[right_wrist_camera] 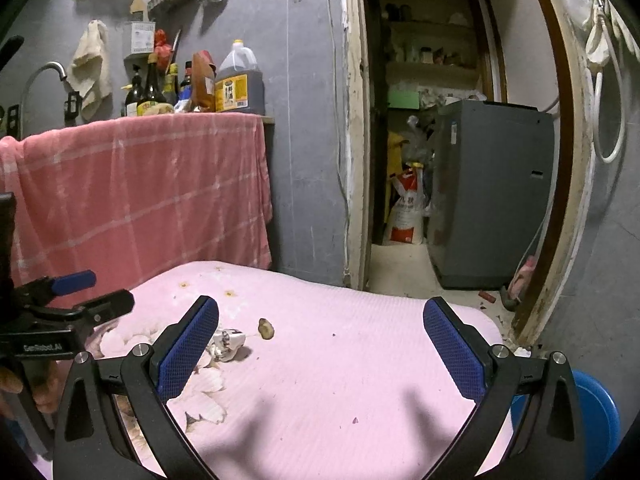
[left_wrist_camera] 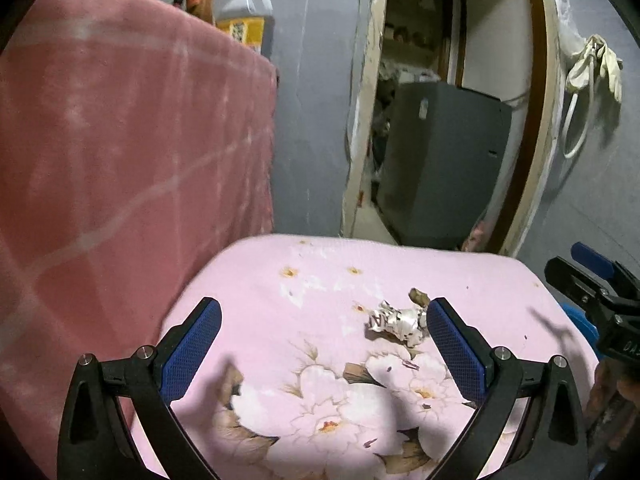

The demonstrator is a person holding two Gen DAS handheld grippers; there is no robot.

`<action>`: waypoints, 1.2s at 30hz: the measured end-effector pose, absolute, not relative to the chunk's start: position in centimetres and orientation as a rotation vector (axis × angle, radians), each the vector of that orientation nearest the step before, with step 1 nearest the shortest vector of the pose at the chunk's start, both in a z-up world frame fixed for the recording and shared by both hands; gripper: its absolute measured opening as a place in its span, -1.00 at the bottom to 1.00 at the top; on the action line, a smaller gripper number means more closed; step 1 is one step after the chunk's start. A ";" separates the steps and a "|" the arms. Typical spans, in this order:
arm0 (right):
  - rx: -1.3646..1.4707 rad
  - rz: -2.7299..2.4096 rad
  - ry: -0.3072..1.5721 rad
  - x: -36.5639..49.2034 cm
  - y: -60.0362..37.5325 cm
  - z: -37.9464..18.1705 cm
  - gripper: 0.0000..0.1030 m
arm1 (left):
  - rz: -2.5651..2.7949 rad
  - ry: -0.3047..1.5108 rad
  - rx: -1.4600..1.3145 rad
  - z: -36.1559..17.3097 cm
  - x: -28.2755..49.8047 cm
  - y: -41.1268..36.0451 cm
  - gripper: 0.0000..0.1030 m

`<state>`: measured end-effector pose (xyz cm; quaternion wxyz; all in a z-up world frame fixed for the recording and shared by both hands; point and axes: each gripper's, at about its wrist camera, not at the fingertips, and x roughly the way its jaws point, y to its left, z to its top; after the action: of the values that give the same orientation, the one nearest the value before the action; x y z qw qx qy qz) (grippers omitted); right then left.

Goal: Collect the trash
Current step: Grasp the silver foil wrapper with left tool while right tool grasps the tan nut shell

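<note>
A: Locating trash — crumpled wrapper (left_wrist_camera: 394, 322) lies on the pink floral cover (left_wrist_camera: 328, 280), right of frame centre, touching the left gripper (left_wrist_camera: 324, 344)'s right pad.

B: Right gripper (right_wrist_camera: 320, 350)?

A: Farther off; both jaws wide, empty.

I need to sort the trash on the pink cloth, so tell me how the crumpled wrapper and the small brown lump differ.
The crumpled wrapper is white and silvery with dark print; the brown lump is plain tan-brown. The wrapper is the larger of the two and creased and irregular, while the lump is small, rounded and compact. The wrapper lies nearer the left tool; the lump sits just beyond it. Both rest loose on the pink floral cloth, and neither is gripped.
</note>
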<state>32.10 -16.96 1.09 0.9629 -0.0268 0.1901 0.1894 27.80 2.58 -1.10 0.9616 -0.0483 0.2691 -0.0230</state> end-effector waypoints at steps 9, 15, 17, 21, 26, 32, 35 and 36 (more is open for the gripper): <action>-0.030 0.465 0.534 35.9 -16.5 0.2 0.58 | -0.137 0.688 -0.094 -2.4 31.0 1.3 0.93; -0.012 0.506 0.705 39.7 -16.0 -1.9 0.15 | -0.215 0.761 -0.099 -3.0 32.8 0.6 0.53; 0.002 0.523 0.745 40.6 -15.9 -2.4 0.05 | -0.236 0.797 -0.105 -3.4 33.3 0.4 0.28; 0.016 0.548 0.786 41.3 -15.9 -3.0 0.00 | -0.284 0.858 -0.165 -4.0 34.3 0.7 -0.17; -0.016 0.568 0.819 41.7 -14.8 -3.4 -0.02 | -0.320 0.865 -0.234 -3.8 34.9 1.3 -0.51; -0.048 0.588 0.868 42.4 -13.5 -4.1 -0.16 | -0.326 0.861 -0.247 -3.4 34.8 1.1 -0.85; -0.066 0.598 0.893 42.8 -12.6 -4.5 -0.25 | -0.310 0.856 -0.264 -3.3 34.7 1.2 -1.00; -0.081 0.602 0.901 42.9 -12.1 -4.7 -0.28 | -0.305 0.857 -0.269 -3.4 34.9 1.4 -1.00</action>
<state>42.88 -12.12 -4.65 0.8561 -0.0385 0.4286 0.2864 34.92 1.40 -3.43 0.8897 -0.1295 0.4125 -0.1467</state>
